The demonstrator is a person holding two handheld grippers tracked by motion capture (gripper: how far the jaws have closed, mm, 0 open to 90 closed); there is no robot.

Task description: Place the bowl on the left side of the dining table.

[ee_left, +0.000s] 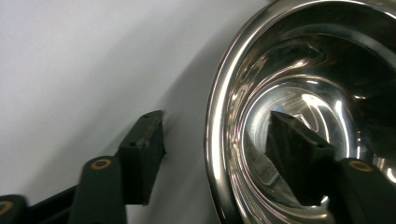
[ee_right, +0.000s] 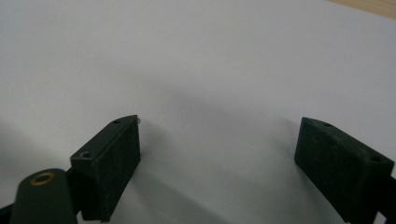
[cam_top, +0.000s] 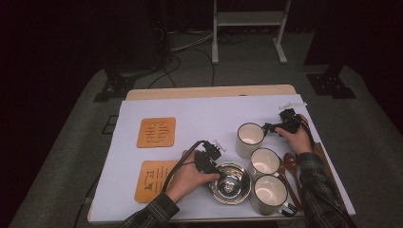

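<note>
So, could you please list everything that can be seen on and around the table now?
steel bowl: one, shiny silver, near edge, its rim between the left gripper's jaws
mugs: three, white with dark rims, in a row right of the bowl
wooden spoons: dark brown, right of the mugs; count unclear
coasters: two, orange-brown wood, left side
table cover: one, white
metal stand: one, white, on the floor behind
left gripper: black, jaws open astride the bowl rim, not pressing
right gripper: black, jaws open, beside the far mug
sleeves: two, plaid
</note>
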